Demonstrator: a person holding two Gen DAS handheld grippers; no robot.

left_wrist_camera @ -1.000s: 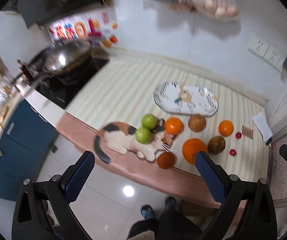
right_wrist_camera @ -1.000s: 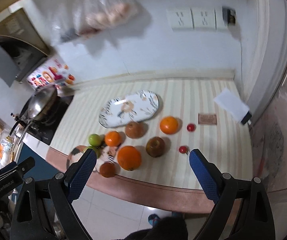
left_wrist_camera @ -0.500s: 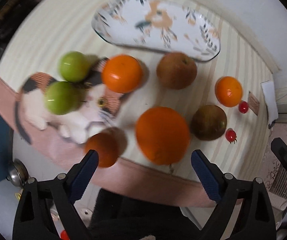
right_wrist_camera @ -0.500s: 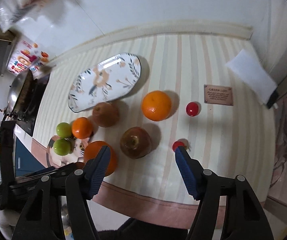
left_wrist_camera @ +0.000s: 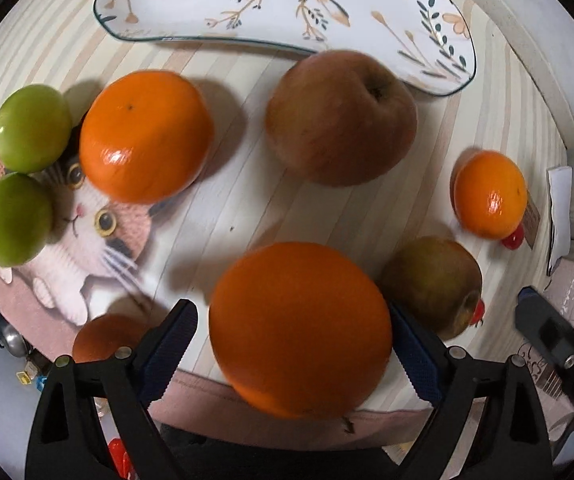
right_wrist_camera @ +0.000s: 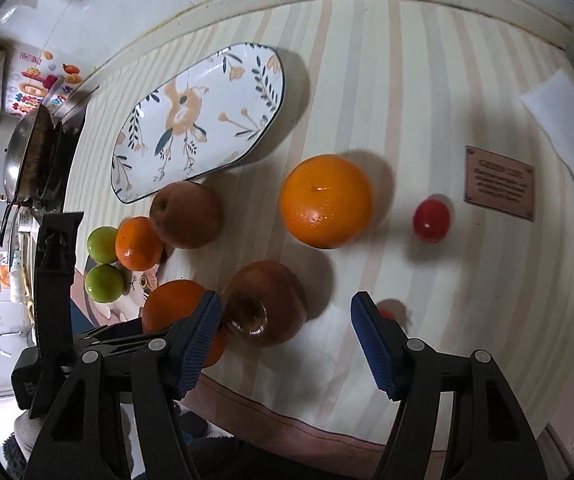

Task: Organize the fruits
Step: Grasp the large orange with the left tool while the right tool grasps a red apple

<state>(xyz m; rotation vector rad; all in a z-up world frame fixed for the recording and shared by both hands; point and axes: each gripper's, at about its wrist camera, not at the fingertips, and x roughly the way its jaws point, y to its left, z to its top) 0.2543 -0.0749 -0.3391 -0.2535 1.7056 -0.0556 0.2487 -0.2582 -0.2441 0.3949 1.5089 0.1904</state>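
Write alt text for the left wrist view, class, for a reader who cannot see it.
The left gripper points down at a big orange that sits between its closing jaws, a gap still showing beside the left pad. Around it on the striped table lie two brownish apples, more oranges, two green fruits on a cat-print mat, and an empty floral plate.

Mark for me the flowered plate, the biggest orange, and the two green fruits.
Flowered plate (right_wrist_camera: 191, 128): right wrist view, bare middle of its face.
Biggest orange (left_wrist_camera: 301, 330): left wrist view, centre of its peel, between the left tool's fingers.
Green fruits (left_wrist_camera: 31, 128): left wrist view, upper one's skin; the other sits just below.
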